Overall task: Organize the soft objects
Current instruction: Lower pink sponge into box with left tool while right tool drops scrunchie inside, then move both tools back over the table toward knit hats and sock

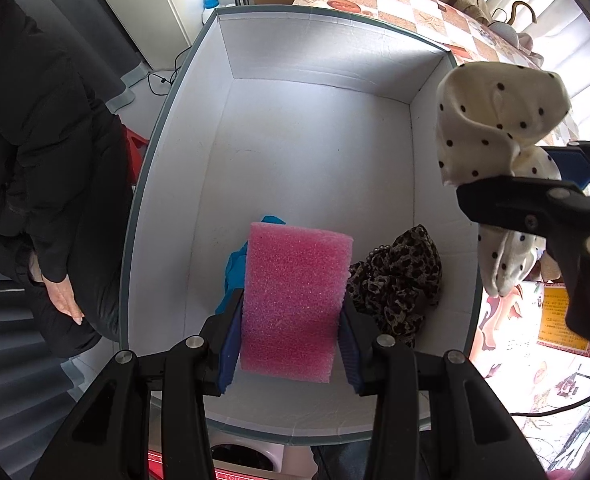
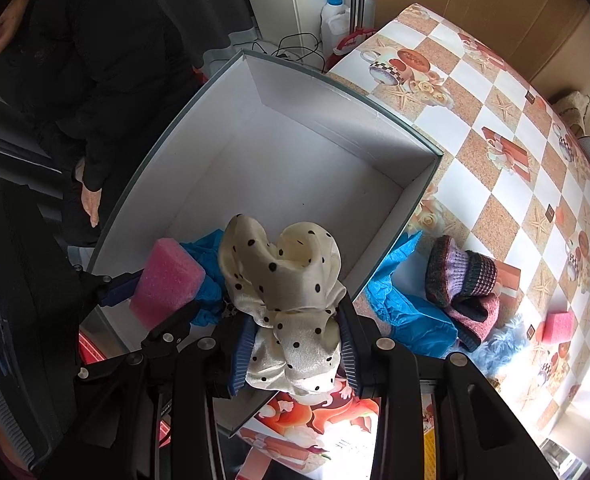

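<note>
Lowering both loads into the white-lined box (image 1: 319, 128), largest concern first: plenty of bare floor toward the far wall, so best to aim there rather than pile onto the near end, where a leopard-print fabric (image 1: 395, 276) and a blue cloth (image 1: 235, 268) already lie.

Over on the checkered tablecloth (image 2: 495, 92), just outside the box's right wall: a blue crinkled cloth (image 2: 407, 304), a purple knit item (image 2: 463, 280), a fluffy pale-blue piece (image 2: 499, 344) and a small pink sponge (image 2: 559, 324), all yet to be collected (a judgement from how they lie).

Left gripper (image 1: 291, 320): clamped around a pink foam sponge (image 1: 295, 300), pads pressed against its two long sides, held above the near part of the box floor. Worth bringing low before releasing, since foam likely bounces; setting it flat beside the leopard fabric, not on top, ought to keep the stack tidy.

Right gripper (image 2: 295, 344): closed around a cream polka-dot cloth (image 2: 283, 280), bunched between the pads, with folds spilling above and below, poised over the box's near right rim. Needs carrying inward past the rim before letting go (a trailing fold could drape over the wall). Opening wide and lifting straight up should free the slippery-looking fabric without dragging it back out.
</note>
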Available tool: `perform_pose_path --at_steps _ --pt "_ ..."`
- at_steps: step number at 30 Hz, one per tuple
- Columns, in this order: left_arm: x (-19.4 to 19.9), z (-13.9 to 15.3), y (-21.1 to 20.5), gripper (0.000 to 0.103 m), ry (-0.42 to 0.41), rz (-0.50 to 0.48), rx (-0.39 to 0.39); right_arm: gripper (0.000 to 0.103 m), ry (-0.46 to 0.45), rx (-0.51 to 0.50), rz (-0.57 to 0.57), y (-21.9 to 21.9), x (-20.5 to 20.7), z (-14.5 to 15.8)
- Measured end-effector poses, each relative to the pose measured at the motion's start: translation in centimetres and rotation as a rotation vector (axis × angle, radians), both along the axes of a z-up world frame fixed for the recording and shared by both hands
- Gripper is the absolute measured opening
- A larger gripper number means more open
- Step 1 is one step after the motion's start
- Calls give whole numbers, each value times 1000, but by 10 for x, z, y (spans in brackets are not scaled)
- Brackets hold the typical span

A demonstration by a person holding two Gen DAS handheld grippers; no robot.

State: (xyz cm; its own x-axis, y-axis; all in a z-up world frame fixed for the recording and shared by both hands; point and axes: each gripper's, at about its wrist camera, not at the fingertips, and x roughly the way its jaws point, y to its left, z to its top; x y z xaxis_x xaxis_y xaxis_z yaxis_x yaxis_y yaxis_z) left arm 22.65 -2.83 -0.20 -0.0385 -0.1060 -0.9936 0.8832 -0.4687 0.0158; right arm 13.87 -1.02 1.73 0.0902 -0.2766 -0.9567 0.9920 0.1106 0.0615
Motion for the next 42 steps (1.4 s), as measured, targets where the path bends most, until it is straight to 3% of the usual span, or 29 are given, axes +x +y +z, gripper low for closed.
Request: perform_pose_path --at_steps 8,9,11,12,13,15,21,23,28,33,38,42 --pt "3 2 -2 47 34 8 1 39 -19 -8 12 -7 4 1" --pt "4 3 -2 48 43 10 -7 44 -24 -9 17 -8 5 1" --pt "5 6 -1 57 49 14 -19 45 -35 -13 22 -9 6 2" --pt "5 8 -1 69 50 18 -26 53 -41 -14 22 -10 6 2" --pt "7 11 -1 80 61 25 -31 68 -45 -15 19 -10 5 3" --pt "9 16 -2 81 90 39 -27 84 -41 -26 3 -10 2 5" --pt "8 28 -3 91 124 54 -57 87 -101 7 -76 -5 -23 8" --pt "5 40 -4 92 173 40 -81 103 -121 14 -118 3 -39 12" --pt "-36 74 -3 96 263 -75 -112 103 -211 27 -263 35 -96 26" --pt "-99 86 1 96 308 -196 -34 103 -277 36 -399 80 -167 48" --pt "-170 63 0 96 242 -268 79 103 -227 81 -489 112 -240 46" --pt "-217 28 -7 96 157 -278 154 103 -231 181 -535 117 -276 0"
